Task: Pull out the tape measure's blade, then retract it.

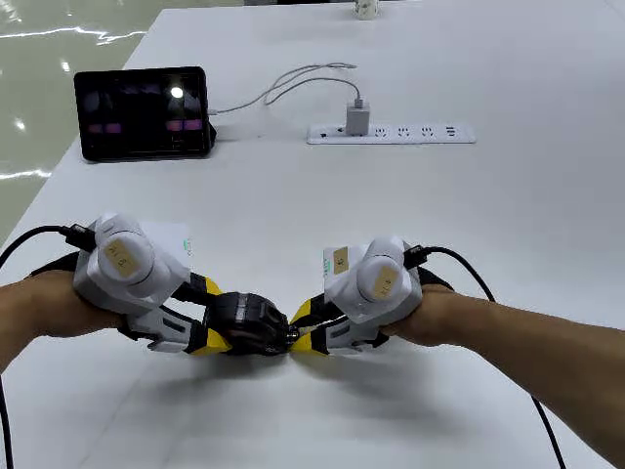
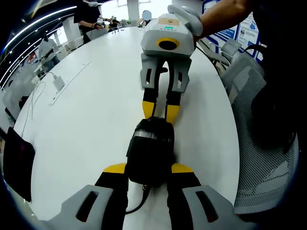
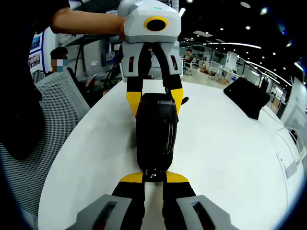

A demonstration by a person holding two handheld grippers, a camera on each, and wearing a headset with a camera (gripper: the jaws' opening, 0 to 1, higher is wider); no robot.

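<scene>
The black tape measure (image 1: 249, 320) lies on the white desk (image 1: 469, 225), near the person and right between the two tools. No blade is out yet, so the pull looks like the step to do now.

The left hand-held gripper (image 1: 208, 315) is clenched on the case. One yellow tip sits on each side of it. The right hand-held gripper (image 1: 301, 327) meets the case at its front end. Its jaws are pinched almost together there, and they seem to grip the blade tip (image 3: 154, 175). The tip is very small, so I am not fully sure.

To do the pull well, the left one should hold the case firm and flat on the desk. The right one should slide straight away from it, low and slow, in line with the case. A pull to one side could bend the blade or let the tip slip out. When the blade goes back, it should go gently, so it does not snap in.

Far behind the tools, a dark tablet (image 1: 144, 112) stands at the left. A power strip (image 1: 391, 132) with a white charger (image 1: 357, 119) plugged in lies well apart from the work.
</scene>
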